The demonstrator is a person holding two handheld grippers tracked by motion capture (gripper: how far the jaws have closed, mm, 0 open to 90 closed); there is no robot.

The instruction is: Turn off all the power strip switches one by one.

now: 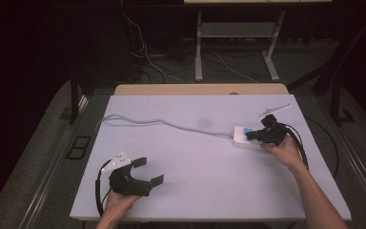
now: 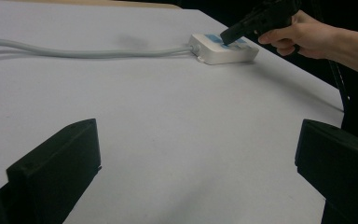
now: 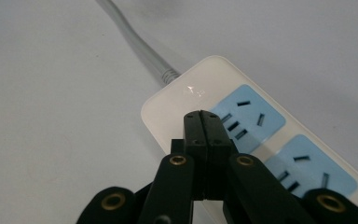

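Right hand-held gripper: jaws pressed together with nothing between them, as seen in the right gripper view; the closed tips are set over the cable end of a white power strip, at the edge of its first blue socket panel; whether the tips touch the strip's surface cannot be told. In the left gripper view the same gripper is seen slanting down onto the strip from the right hand.

Right hand is seen in the high view gripping the tool body, a black cable looped behind the wrist.

Left hand-held gripper: jaws spread wide, nothing held; it is kept low over the near left part of the table, well apart from the strip; a grey three-cornered plate is carried on top. Both of its black jaws are seen at the bottom corners of the left gripper view, bare table between them. Left hand enters from the bottom edge.

Power strip: lies flat at the right side of the table; a grey cord runs from its end leftward across the table toward the far left corner. A second blue panel is seen beside the first.

A thin pale object lies just beyond the strip; its kind cannot be told.
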